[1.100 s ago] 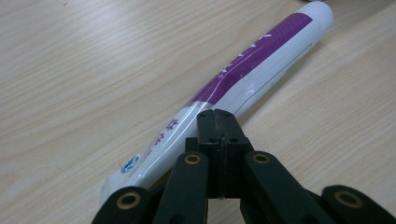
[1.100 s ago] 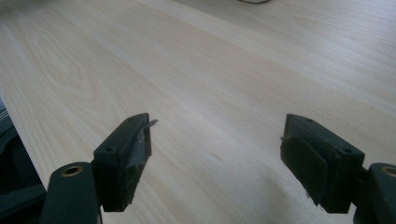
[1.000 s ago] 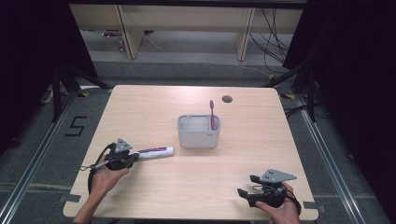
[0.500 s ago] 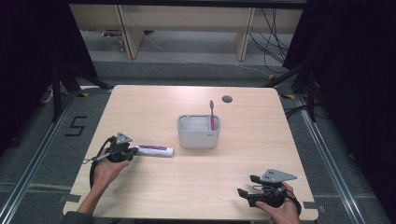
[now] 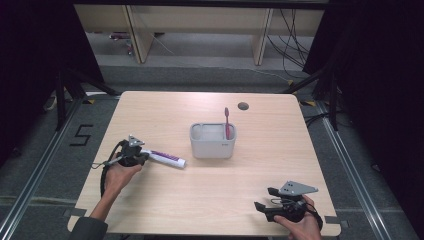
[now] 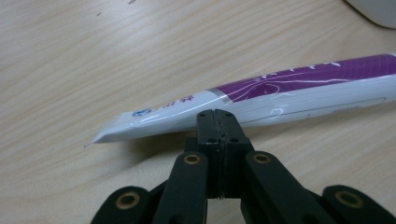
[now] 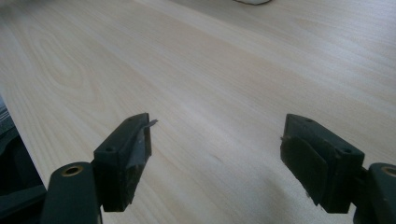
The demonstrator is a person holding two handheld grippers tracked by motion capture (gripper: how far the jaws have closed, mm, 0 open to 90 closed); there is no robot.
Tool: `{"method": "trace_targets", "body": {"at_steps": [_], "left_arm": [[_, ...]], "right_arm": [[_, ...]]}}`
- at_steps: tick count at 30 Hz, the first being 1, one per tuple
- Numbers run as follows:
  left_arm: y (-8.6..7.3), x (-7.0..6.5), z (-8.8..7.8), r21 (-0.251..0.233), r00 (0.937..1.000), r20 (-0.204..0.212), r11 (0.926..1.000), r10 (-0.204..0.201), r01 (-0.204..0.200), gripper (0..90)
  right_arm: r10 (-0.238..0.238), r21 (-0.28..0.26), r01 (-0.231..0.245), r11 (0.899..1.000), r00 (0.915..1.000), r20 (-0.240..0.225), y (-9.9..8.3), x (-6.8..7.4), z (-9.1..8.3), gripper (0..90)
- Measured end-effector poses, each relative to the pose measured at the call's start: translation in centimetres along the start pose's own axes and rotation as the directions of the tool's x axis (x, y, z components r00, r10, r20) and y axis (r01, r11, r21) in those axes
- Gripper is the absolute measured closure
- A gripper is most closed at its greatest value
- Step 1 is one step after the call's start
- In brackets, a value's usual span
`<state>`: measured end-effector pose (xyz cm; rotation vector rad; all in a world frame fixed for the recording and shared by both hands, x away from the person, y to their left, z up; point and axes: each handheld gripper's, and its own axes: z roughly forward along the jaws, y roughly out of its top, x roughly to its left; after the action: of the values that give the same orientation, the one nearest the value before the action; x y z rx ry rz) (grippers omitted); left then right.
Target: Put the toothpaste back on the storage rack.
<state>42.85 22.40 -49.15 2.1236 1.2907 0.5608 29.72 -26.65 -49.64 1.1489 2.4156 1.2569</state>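
A white and purple toothpaste tube [image 5: 167,159] lies flat on the left side of the wooden table [image 5: 225,195]. My left gripper [image 5: 136,151] is at the tube's flat crimped end. In the left gripper view its jaws are pressed together, and my left gripper [image 6: 215,115] touches the near edge of the tube [image 6: 289,91]; I see no part of the tube between them. A grey tub [image 5: 212,149] stands mid-table with a red toothbrush [image 5: 227,122] upright in it. My right gripper [image 5: 265,199] rests open near the front right corner; my right gripper [image 7: 217,135] has only bare wood ahead.
A round cable hole [image 5: 243,106] sits near the table's far edge. Wooden shelving [image 5: 195,30] and cables stand on the floor beyond the table. Dark curtains flank both sides.
The left hand and gripper have shifted away from the front edge. The tube's crimped end swung with it, so the tube now slants down to the right. The right gripper has kept still.
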Motion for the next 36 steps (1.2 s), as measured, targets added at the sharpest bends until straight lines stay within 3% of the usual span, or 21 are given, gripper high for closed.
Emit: {"method": "trace_targets", "body": {"at_steps": [5, 6, 7, 8, 9, 10, 12, 13, 18, 23, 25, 30, 31, 35, 36], "left_arm": [[0.4, 0.0, 0.4, -0.003, 0.9999, -0.001, 0.9999, -0.013, 0.013, 88.9], [0.5, 0.0, 0.6, -0.007, 0.9999, -0.006, 0.9999, -0.012, 0.012, 88.8], [0.6, 0.0, 0.6, -0.001, 0.9999, -0.002, 0.9999, -0.014, 0.014, 88.8], [0.7, -0.1, 0.7, -0.001, 0.9999, -0.003, 0.9999, -0.016, 0.016, 88.7], [0.8, -0.2, 0.8, -0.011, 0.9998, -0.007, 0.9998, -0.018, 0.018, 88.8], [1.0, -0.2, 0.8, -0.001, 0.9999, -0.003, 0.9999, -0.017, 0.017, 88.7], [1.3, -0.3, 0.9, 0.003, 0.9999, -0.005, 0.9999, -0.013, 0.013, 88.7], [1.4, -0.4, 1.1, -0.012, 0.9998, -0.006, 0.9998, -0.019, 0.018, 88.7], [2.0, -0.8, 1.7, -0.001, 0.9999, -0.008, 0.9999, -0.012, 0.012, 88.4], [2.5, -0.9, 2.1, 0.006, 0.9999, -0.008, 0.9999, -0.014, 0.014, 88.0], [2.7, -1.0, 2.3, 0.008, 0.9999, -0.007, 0.9999, -0.015, 0.015, 87.9], [3.0, -1.2, 2.7, -0.004, 0.9997, -0.008, 0.9997, -0.023, 0.023, 88.1], [3.1, -1.2, 2.7, 0.005, 0.9997, -0.005, 0.9997, -0.023, 0.023, 88.1], [3.4, -1.3, 3.1, 0.002, 0.9995, -0.005, 0.9995, -0.031, 0.031, 88.0], [3.5, -1.4, 3.2, -0.004, 0.9996, -0.009, 0.9996, -0.028, 0.028, 88.0]], "right_arm": [[0.000, 0.001, 0.000, 1.000, 1.0000, -0.001, 0.0, 0.0, 0.0, 25.3], [-0.032, 0.004, 0.032, 0.999, 0.9993, 0.020, 0.1, -0.2, -0.1, 25.3], [-0.033, 0.004, 0.033, 0.999, 0.9992, 0.020, 0.1, -0.2, -0.1, 25.3], [-0.018, 0.000, 0.018, 1.000, 0.9998, -0.012, 0.0, -0.2, 0.1, 25.3], [0.007, -0.003, -0.007, 1.000, 1.0000, 0.002, 0.0, 0.0, 0.0, 25.3], [-0.030, -0.006, 0.030, 1.000, 0.9993, 0.023, 0.0, -0.2, 0.0, 25.3], [-0.007, -0.001, 0.007, 1.000, 0.9998, 0.019, 0.0, 0.0, 0.0, 25.3], [-0.030, -0.005, 0.030, 1.000, 0.9993, 0.023, 0.0, -0.2, 0.0, 25.4], [-0.010, 0.000, 0.010, 1.000, 0.9998, 0.017, 0.0, -0.1, 0.0, 25.4], [-0.030, -0.004, 0.031, 1.000, 0.9992, 0.024, 0.0, -0.2, 0.0, 25.4], [-0.002, 0.002, 0.002, 1.000, 0.9999, 0.012, 0.0, 0.0, 0.0, 25.3], [-0.001, 0.001, 0.001, 1.000, 0.9999, 0.016, 0.0, 0.0, -0.1, 25.4], [-0.031, -0.006, 0.031, 0.999, 0.9993, 0.023, 0.0, -0.2, -0.1, 25.4], [-0.008, 0.000, 0.008, 1.000, 0.9999, 0.014, 0.0, 0.0, 0.0, 25.4], [-0.023, -0.005, 0.023, 1.000, 0.9997, 0.011, 0.0, -0.1, 0.0, 25.4]]}}
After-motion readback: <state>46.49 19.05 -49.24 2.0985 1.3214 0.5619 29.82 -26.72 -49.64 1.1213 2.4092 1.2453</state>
